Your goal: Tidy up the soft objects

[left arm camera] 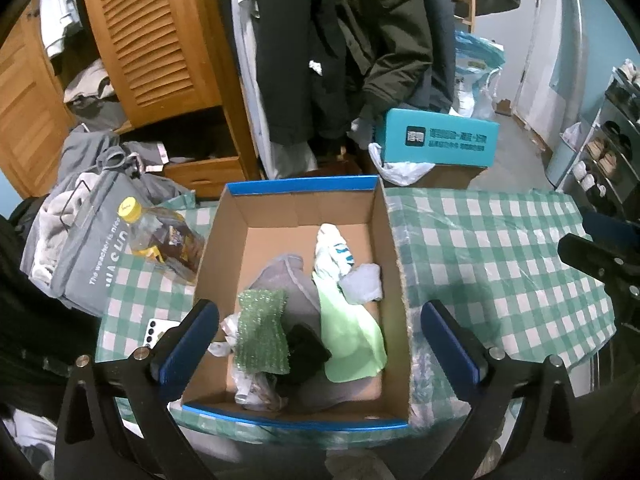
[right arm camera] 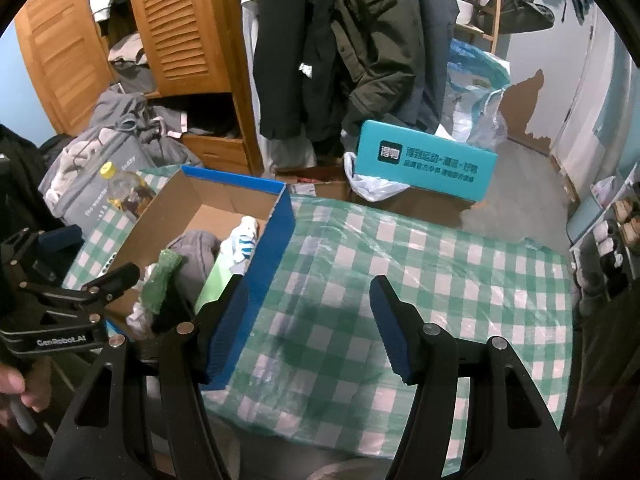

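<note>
A cluttered bedroom corner lies ahead of me: a wooden louvred wardrobe, dark coats hanging beside it, a teal box on the floor beyond. Nearer is the surface, covered in a green-and-white checked cloth under clear plastic.

On its left part stands the cardboard box with blue edges, and the soft things are all inside it: a green scrubbing sponge, a grey cloth, a pale green cloth, a white sock with teal stripes, a black piece and some crumpled white bits. A bottle with a yellow cap and a grey bag sit to the box's left.

My left tool hovers over the near end of the box, fully released, nothing between its pads. My right tool hangs over bare checked cloth just right of the box wall, jaws apart and empty.

I see no soft item left outside the box, so I judge the gathering nearly done. To finish well I should lift both tools straight clear without catching the box rim, then check the surface for strays.

The box's long axis runs away from me toward the coats. The sponge lies roughly along it, as does the sock, its toe pointing to the far wall.
</note>
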`<state>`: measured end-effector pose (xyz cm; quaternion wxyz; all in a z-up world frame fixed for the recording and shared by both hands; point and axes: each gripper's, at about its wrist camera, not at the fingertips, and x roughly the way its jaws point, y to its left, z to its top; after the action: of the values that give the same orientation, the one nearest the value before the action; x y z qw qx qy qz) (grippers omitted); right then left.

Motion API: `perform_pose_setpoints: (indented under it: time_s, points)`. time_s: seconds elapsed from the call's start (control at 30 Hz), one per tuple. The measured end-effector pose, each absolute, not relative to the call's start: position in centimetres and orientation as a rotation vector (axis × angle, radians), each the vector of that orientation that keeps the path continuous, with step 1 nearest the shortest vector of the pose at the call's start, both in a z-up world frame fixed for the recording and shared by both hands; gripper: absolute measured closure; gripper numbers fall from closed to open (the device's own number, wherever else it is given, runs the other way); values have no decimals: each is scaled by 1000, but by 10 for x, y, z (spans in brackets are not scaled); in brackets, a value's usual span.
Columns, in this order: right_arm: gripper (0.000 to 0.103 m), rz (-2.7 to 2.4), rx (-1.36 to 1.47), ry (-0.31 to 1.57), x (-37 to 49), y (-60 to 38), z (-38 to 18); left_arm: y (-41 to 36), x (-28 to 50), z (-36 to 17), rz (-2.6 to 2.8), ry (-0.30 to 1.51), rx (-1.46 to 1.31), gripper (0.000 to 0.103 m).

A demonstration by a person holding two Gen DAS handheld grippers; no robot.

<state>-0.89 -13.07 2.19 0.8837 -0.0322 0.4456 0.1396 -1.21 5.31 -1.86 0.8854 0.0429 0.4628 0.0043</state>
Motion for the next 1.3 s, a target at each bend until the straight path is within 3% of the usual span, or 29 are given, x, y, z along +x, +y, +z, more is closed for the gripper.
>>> perform_pose_setpoints:
  time_s: [1.3]
  points:
    - [41,277,-4,938,-6,-160,11,27,-12,-16,-8,943,128,1]
